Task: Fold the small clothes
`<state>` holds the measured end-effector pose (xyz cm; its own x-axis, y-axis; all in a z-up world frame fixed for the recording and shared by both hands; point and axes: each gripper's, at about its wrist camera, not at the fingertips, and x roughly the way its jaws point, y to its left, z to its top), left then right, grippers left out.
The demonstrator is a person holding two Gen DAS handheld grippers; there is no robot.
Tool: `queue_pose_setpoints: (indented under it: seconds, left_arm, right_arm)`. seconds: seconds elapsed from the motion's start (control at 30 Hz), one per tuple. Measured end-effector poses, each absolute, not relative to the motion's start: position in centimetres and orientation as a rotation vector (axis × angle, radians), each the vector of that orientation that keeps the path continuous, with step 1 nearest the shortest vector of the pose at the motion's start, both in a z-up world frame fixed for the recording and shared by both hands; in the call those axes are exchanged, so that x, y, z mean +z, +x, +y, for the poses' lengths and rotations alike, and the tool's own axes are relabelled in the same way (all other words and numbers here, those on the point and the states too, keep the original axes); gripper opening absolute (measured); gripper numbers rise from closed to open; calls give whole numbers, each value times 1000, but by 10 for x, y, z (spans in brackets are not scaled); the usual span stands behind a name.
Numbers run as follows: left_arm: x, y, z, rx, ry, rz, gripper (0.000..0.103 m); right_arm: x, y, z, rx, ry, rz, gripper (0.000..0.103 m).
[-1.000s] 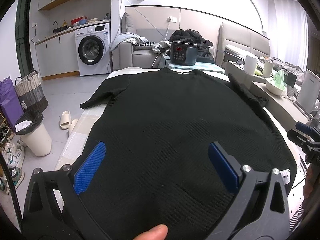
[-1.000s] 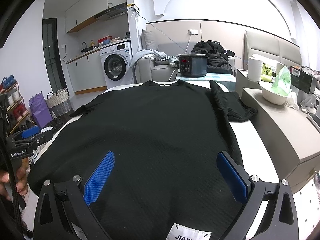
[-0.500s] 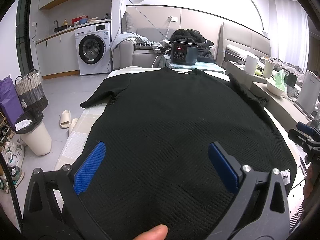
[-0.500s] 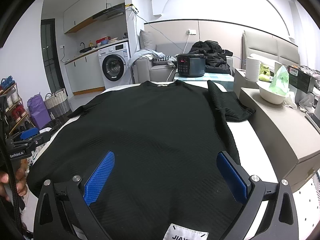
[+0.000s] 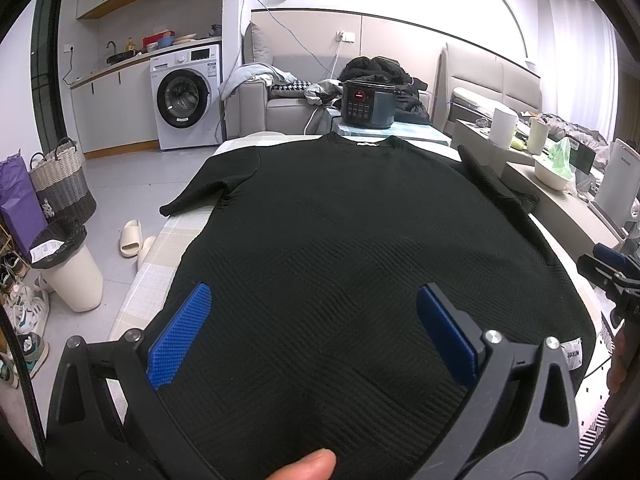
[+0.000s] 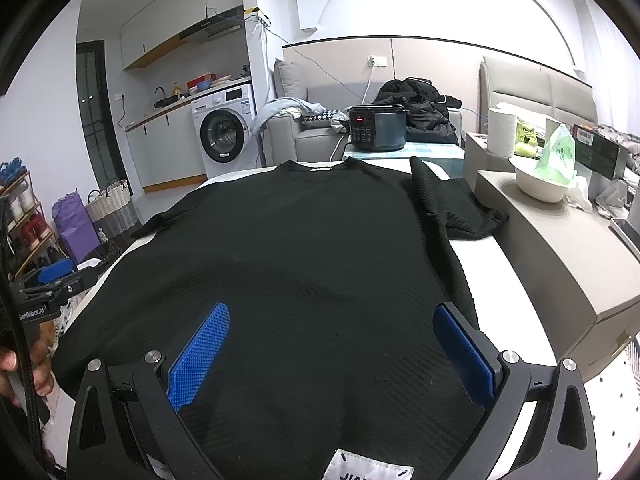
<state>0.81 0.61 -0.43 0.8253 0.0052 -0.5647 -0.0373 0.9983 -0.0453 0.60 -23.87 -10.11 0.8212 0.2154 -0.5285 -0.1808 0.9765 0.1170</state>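
A black knitted sweater (image 5: 352, 248) lies spread flat, front down or up cannot be told, across a pale table (image 5: 160, 256). Its neckline points away from the cameras and its hem is nearest them. One short sleeve (image 5: 208, 188) stretches off the sweater's left side over the table edge; the other sleeve (image 6: 452, 204) lies folded inward along the sweater's right side. A white label (image 6: 366, 470) shows at the hem.

The left gripper (image 5: 316, 340) hovers over the sweater's hem, its two blue-padded fingers spread wide with nothing between them. The right gripper (image 6: 332, 354) hovers likewise over the hem near the label, fingers wide apart and empty. A fingertip (image 5: 308, 466) shows at the bottom edge of the left wrist view.

Just beyond the sweater's neckline stands a dark rice cooker (image 5: 367, 104) with a red display. Beyond that is a grey sofa (image 5: 288, 104) heaped with dark clothes. Far left of the sweater stand a white washing machine (image 5: 186, 96), a woven basket (image 5: 60, 184) and a white bin (image 5: 72, 268). To the sweater's right, a white bowl (image 6: 540, 184) sits on a grey counter (image 6: 560, 248).
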Motion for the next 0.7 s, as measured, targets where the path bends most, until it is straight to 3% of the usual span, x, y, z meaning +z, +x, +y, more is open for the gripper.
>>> queue_pose_setpoints:
  seconds: [0.7]
  left_arm:
    - [-5, 55, 11, 12, -61, 642, 102]
  right_arm:
    - [-87, 62, -244, 151, 102, 633, 103]
